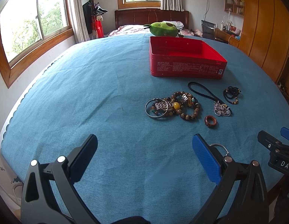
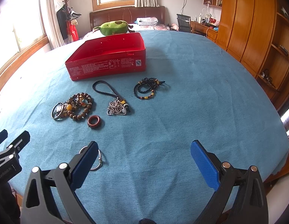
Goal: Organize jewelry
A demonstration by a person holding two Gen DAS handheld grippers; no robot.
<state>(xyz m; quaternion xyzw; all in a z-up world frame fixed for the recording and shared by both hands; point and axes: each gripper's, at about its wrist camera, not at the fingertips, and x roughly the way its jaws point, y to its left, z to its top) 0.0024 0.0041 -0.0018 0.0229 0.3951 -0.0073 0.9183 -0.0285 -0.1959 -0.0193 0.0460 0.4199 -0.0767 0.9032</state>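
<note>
Blue cloth [image 1: 88, 93]: my left gripper [image 1: 144, 156] and right gripper [image 2: 144, 160] hover over it, jaws wide, nothing held
Jewelry: bead pile [image 1: 174, 106], necklace [image 2: 114, 100], red ring [image 2: 94, 121] lie ahead
Red box [image 1: 185, 63]: beyond them, looks empty
Hidden: silver ring [image 2: 96, 160], half behind my right finger

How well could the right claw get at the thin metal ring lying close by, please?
Probably easily: the right claw is open and empty, the metal ring lies flat on the blue cloth beside its left finger, nothing covering it.
</note>
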